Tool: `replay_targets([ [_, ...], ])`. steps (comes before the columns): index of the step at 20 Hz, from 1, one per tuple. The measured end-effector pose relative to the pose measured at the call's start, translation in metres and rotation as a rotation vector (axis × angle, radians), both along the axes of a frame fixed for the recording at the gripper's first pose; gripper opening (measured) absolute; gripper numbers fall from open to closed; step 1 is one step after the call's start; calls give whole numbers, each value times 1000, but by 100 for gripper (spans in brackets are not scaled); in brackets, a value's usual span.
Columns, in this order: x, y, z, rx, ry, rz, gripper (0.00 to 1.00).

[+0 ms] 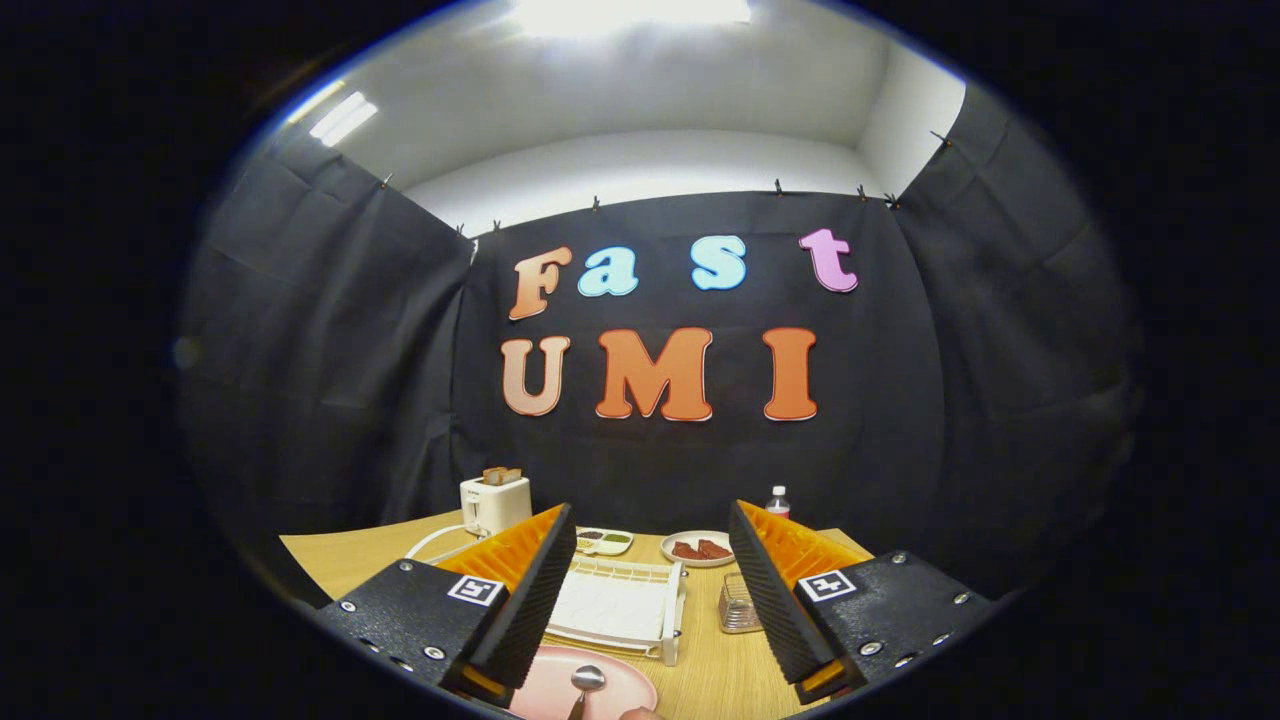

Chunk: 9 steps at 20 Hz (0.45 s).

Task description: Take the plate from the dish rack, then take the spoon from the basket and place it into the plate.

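Both steps of the task can be judged as done, as far as can be seen: a pink plate (600, 690) is set flat on the desk (715, 670), near the fingers and below the gap between them, and a spoon (585, 684) is laid in it with its bowl toward the rack. The claw (652, 590) is held wide open, its fingers well apart, with nothing gripped between them. Just ahead, between the fingers, a white dish rack (625, 605) is seen with no plate standing in it. Beside the rack, close to the right finger, a small wire basket (738, 605) is placed; its contents cannot be told. Farther back a toaster (493, 502), a divided dish (604, 541), a plate of food (698, 548) and a bottle (778, 501) are ranged against the wall. Little is left, at most a withdrawal of the claw.
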<state>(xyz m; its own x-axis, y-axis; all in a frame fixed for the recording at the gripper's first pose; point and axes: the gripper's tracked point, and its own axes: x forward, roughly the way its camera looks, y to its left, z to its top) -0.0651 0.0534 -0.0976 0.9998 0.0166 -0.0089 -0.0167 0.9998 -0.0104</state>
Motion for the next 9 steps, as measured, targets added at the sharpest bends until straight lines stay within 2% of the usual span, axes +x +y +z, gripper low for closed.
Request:
replay_targets([
  [3, 0, 7, 5, 26, -31, 20, 92],
  [9, 2, -1, 22, 22, -113, -22, 93],
])
